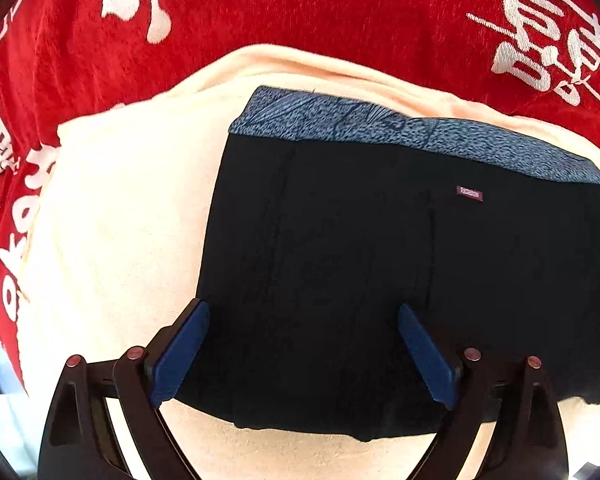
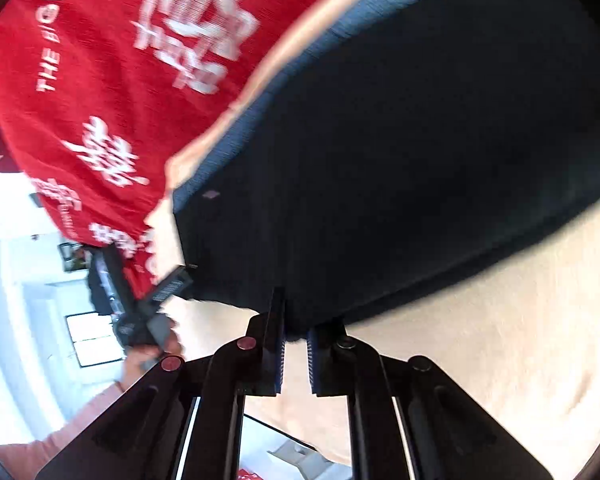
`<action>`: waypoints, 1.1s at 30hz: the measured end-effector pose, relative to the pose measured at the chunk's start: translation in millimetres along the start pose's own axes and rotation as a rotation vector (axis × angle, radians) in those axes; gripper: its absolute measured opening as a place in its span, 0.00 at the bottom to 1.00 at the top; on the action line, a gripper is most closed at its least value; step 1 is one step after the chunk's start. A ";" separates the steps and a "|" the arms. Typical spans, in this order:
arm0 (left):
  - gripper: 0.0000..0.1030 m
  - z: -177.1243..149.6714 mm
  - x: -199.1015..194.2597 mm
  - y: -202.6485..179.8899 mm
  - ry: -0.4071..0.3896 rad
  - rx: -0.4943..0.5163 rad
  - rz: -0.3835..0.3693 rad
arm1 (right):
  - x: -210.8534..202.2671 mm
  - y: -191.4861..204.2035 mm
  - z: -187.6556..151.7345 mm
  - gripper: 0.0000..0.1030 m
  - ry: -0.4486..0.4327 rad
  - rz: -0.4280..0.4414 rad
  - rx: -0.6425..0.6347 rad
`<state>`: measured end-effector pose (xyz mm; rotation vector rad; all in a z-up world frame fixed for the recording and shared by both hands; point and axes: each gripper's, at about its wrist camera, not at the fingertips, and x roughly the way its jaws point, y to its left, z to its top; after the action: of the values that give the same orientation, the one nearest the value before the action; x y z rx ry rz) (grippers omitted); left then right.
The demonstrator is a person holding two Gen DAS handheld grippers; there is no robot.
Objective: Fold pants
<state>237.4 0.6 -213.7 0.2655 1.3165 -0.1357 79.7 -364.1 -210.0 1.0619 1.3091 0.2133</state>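
Pants: black pants (image 1: 360, 264) with a blue patterned waistband (image 1: 380, 124) lie folded flat on a cream cloth (image 1: 112, 220) over a red printed cloth (image 1: 300, 12).
Left tool (image 1: 304, 312): fingers wide apart above the pants.
Right tool (image 2: 296, 336): fingers nearly together, seemingly pinching the pants' near edge; the view is blurred.

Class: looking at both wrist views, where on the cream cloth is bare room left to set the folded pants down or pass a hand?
Left wrist view: a wide bare patch of cream cloth lies between the black pants and the red printed blanket. A narrower strip runs below the pants' near edge. It is crowded at that edge, where the left gripper straddles it and the right gripper closes on it.
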 end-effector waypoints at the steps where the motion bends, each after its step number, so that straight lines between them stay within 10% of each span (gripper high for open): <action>1: 0.93 -0.8 0.6 -0.1 -0.006 0.006 0.004 | 5.2 -6.7 -3.2 0.09 0.005 -0.016 0.014; 8: 0.93 -8.6 -28.0 -31.5 -0.020 0.074 0.058 | -13.4 -17.6 -10.6 0.20 0.052 -0.046 0.040; 15: 0.93 -13.3 -67.9 -150.5 -0.066 0.169 -0.176 | -85.2 4.4 40.6 0.20 -0.143 -0.356 -0.214; 19: 0.93 -28.2 -44.1 -214.1 -0.022 0.229 -0.162 | -71.3 -16.7 61.2 0.19 -0.103 -0.521 -0.295; 25: 0.97 -25.6 -36.5 -192.4 0.064 0.118 -0.216 | -80.4 -44.6 37.2 0.20 -0.068 -0.453 -0.177; 33: 0.97 63.3 -40.8 -233.4 -0.098 0.135 -0.202 | -68.2 3.5 107.5 0.24 -0.141 -0.388 -0.337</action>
<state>228.7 -243.0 -186.8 0.2367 1.2368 -0.4045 151.5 -462.6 -173.2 0.5164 1.2708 0.0603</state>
